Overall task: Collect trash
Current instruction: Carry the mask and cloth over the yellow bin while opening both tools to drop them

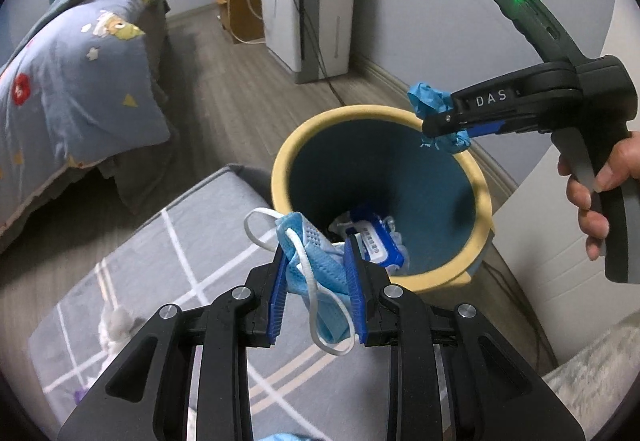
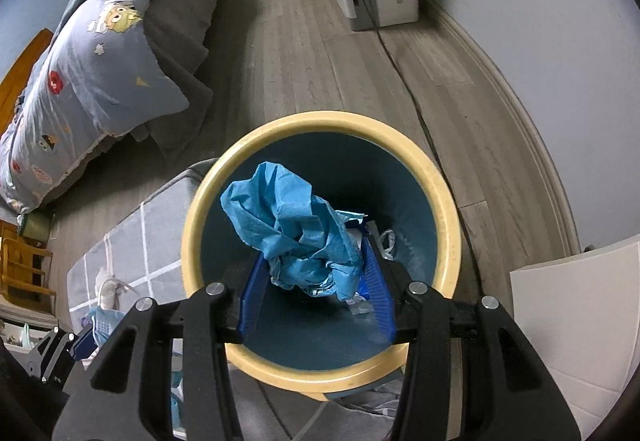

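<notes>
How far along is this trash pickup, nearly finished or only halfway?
Some trash already lies at the bottom of the bin: a blue-and-white packet shows there. In hand: the right gripper holds a crumpled blue wad over the bin's mouth, and the left gripper clamps a face mask near the rim. Left: drop both. Whether more litter waits elsewhere, I cannot tell.

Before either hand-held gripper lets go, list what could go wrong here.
1. The face mask in the left hand-held gripper hangs near the bin rim, not clearly over the opening; released now, it may land on the grey rug.
2. Its white ear loop dangles by the pads and could snag.
3. The crumpled blue sheet in the right hand-held gripper may cling to a pad.
</notes>
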{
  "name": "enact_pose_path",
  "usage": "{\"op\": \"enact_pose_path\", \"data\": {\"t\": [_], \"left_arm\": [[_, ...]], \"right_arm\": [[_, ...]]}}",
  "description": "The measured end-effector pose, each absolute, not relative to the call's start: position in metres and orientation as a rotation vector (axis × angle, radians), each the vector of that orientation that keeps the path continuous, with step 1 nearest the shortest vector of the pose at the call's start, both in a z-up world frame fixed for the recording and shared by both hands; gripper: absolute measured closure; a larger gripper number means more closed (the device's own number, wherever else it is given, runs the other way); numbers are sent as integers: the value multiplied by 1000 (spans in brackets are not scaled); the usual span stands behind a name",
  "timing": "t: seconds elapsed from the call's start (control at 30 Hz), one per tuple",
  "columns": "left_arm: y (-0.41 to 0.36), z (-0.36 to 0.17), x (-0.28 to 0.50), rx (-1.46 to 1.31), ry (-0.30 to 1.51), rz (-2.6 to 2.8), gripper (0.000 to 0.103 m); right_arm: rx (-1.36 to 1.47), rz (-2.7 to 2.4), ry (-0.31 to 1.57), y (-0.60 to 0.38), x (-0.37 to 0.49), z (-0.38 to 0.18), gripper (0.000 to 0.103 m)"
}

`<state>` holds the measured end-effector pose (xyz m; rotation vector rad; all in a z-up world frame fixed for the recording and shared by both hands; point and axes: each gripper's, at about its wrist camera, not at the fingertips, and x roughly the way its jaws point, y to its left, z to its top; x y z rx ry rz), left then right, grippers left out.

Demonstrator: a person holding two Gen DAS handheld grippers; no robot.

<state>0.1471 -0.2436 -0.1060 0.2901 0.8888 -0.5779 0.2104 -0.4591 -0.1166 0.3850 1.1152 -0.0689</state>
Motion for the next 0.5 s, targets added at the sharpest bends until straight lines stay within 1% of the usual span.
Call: {"op": "enact_pose_path", "data": {"t": [0.3,0.43,0.47,0.5], "left_arm": [[-268,-107,180,266,879,-569,76],[-275,-115,190,238,886,-569,75],[-278,-119,192,234,888,-575,74],[-280,-121,194,232,889,-582,71]], "right_arm": [[418,-105,1122,-469,214,-123,57],[425,-99,1110,-469,214,-122,57],[421,-98,1111,-468,214,-123,57],[415,-100,1116,-468,214,-124,57]]}}
